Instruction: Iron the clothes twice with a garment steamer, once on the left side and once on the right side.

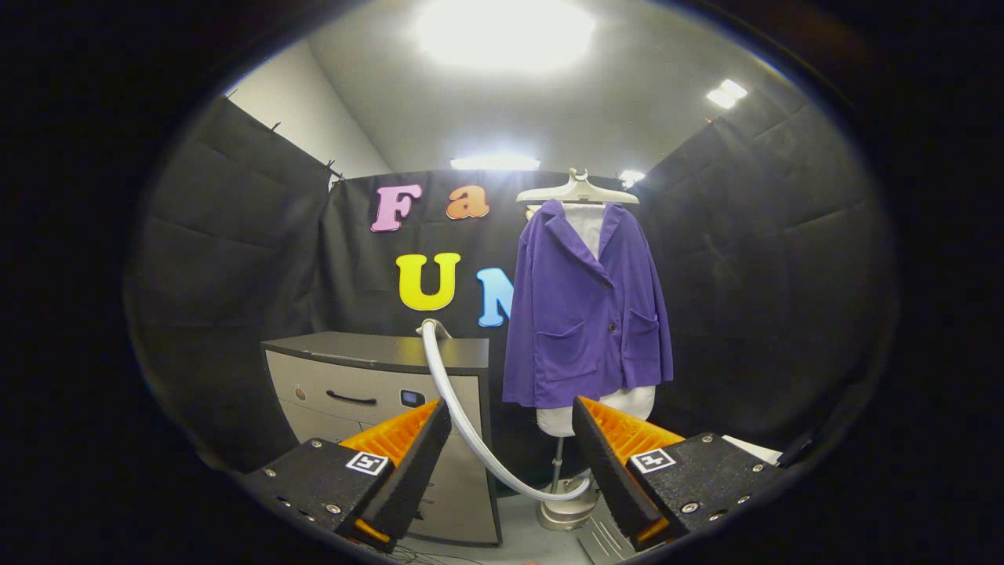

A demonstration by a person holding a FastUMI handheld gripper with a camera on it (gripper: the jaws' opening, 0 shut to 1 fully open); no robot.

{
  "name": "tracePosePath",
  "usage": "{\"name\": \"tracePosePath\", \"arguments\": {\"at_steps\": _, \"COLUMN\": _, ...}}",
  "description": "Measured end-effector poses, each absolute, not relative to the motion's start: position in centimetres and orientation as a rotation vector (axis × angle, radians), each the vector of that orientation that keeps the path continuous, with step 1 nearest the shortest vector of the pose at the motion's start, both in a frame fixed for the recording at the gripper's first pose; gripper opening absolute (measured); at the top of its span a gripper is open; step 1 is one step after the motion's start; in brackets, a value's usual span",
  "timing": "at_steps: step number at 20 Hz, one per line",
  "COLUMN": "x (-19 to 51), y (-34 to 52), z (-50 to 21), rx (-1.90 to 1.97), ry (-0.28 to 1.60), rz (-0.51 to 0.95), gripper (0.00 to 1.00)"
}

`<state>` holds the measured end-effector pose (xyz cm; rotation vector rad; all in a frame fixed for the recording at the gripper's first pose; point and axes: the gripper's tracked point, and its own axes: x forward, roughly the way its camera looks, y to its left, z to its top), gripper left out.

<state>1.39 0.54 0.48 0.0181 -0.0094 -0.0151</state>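
Note:
A purple jacket (587, 314) hangs on a white hanger (578, 191) over a white padded board, well beyond my fingers and slightly right of the gap. A white steamer hose (463, 416) curves from the cabinet top down to the steamer base (566, 510) on the floor, passing through the gap between my fingers. My gripper (511, 416) is open, its black and orange fingers (416, 455) spread wide with nothing held between them. The steamer head is hidden from me.
A grey and black drawer cabinet (376, 392) stands left of the jacket, behind my left finger. A thin metal pole (558, 463) carries the board above the base. Something pale and flat (753, 449) lies behind my right finger.

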Motion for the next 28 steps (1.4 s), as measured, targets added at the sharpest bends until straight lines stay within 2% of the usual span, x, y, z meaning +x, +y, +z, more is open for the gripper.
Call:
{"name": "tracePosePath", "arguments": {"at_steps": 11, "x": 8.7, "y": 4.0, "z": 11.1, "rx": 0.041, "ry": -0.114, "rz": 0.115, "gripper": 0.95}}
{"name": "tracePosePath", "arguments": {"at_steps": 21, "x": 21.8, "y": 8.4, "z": 16.8, "rx": 0.112, "ry": -0.049, "rz": 0.270, "gripper": 0.95}}
{"name": "tracePosePath", "arguments": {"at_steps": 28, "x": 31.4, "y": 10.3, "z": 17.9, "rx": 0.104, "ry": 0.014, "rz": 0.284, "gripper": 0.95}}
